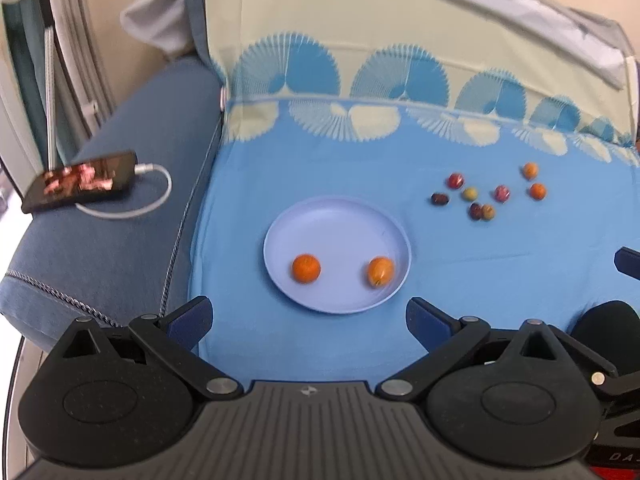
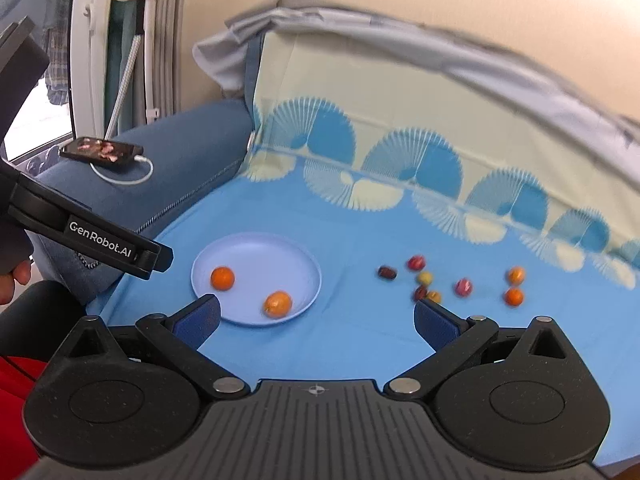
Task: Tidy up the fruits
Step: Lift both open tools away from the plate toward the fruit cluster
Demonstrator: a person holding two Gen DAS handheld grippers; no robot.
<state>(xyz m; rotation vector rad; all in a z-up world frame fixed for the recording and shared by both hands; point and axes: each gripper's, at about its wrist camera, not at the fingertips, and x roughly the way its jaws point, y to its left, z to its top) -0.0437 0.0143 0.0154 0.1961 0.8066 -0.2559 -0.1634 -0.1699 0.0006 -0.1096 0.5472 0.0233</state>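
Note:
A pale blue plate (image 1: 340, 216) (image 2: 256, 248) lies on the blue cloth with two orange fruits in it, a round one (image 1: 306, 268) (image 2: 222, 278) and an oval one (image 1: 380, 271) (image 2: 277, 303). To its right is a loose cluster of several small fruits (image 1: 486, 196) (image 2: 440, 280), red, dark, yellow and orange. My left gripper (image 1: 310, 320) hangs open and empty above the cloth, just short of the plate. My right gripper (image 2: 316, 322) is open and empty too, between plate and cluster. The left gripper's body (image 2: 100, 240) shows at the left of the right wrist view.
The blue patterned cloth (image 1: 320, 168) covers a sofa seat and backrest. On the blue armrest (image 1: 132, 160) at the left lies a phone (image 1: 80, 186) (image 2: 102, 151) with a white cable. A grey blanket (image 1: 520, 8) drapes the backrest top. A hand (image 2: 16, 280) shows at far left.

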